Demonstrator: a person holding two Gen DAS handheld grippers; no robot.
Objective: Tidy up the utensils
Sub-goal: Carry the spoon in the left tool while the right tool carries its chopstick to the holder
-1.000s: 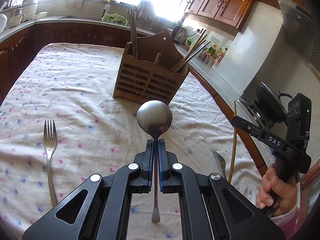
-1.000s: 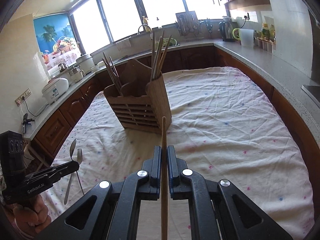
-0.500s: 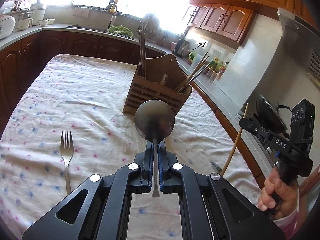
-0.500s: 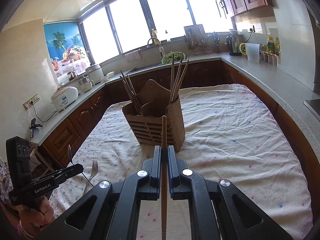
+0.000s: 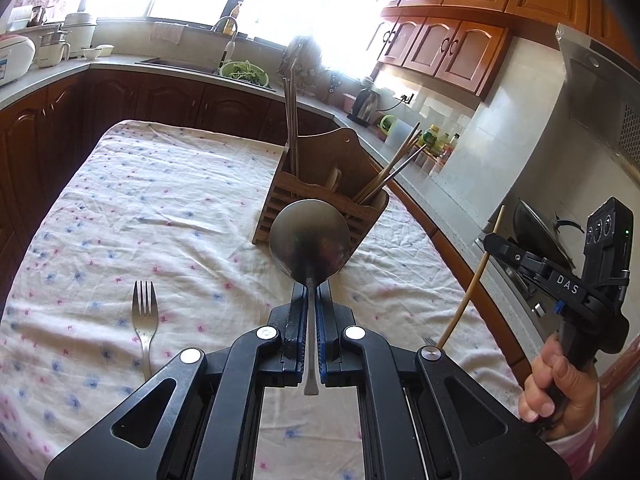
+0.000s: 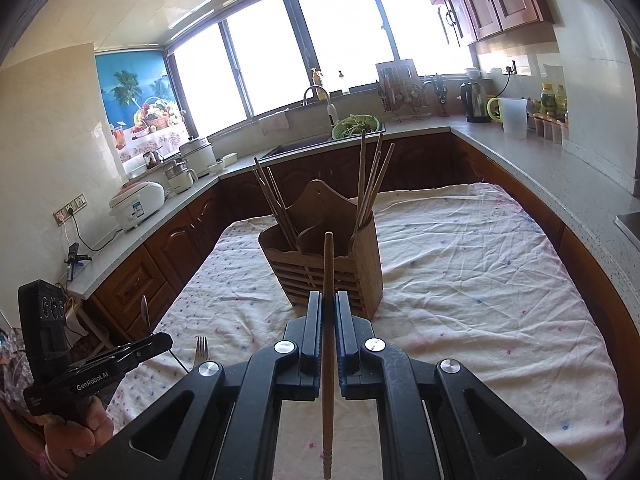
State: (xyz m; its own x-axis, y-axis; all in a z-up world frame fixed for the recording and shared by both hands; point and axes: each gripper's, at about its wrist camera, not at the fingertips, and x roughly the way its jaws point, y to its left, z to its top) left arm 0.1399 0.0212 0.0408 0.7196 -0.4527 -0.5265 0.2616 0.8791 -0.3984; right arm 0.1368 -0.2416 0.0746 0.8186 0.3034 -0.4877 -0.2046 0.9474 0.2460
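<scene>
My left gripper (image 5: pixel 309 292) is shut on the handle of a steel spoon (image 5: pixel 310 236), bowl up, held above the cloth in front of the wooden utensil holder (image 5: pixel 332 196). My right gripper (image 6: pixel 328 300) is shut on a wooden chopstick (image 6: pixel 328 264), which points up before the holder (image 6: pixel 324 264). The holder has several chopsticks in its outer compartments. A steel fork (image 5: pixel 145 320) lies on the cloth at the left. The right gripper also shows in the left wrist view (image 5: pixel 490 242), and the left gripper in the right wrist view (image 6: pixel 166 340).
The table (image 5: pixel 160 200) carries a white flowered cloth. A second fork tip (image 5: pixel 429 339) peeks out behind my left gripper body. Dark wooden counters surround the table, with a sink, a rice cooker (image 6: pixel 136 206), a kettle (image 6: pixel 474 102) and a wok (image 5: pixel 536 232).
Both grippers have lifted higher with their utensils. The holder now sits lower and farther in both views. The right gripper's chopstick has tilted more upright in the left wrist view.
</scene>
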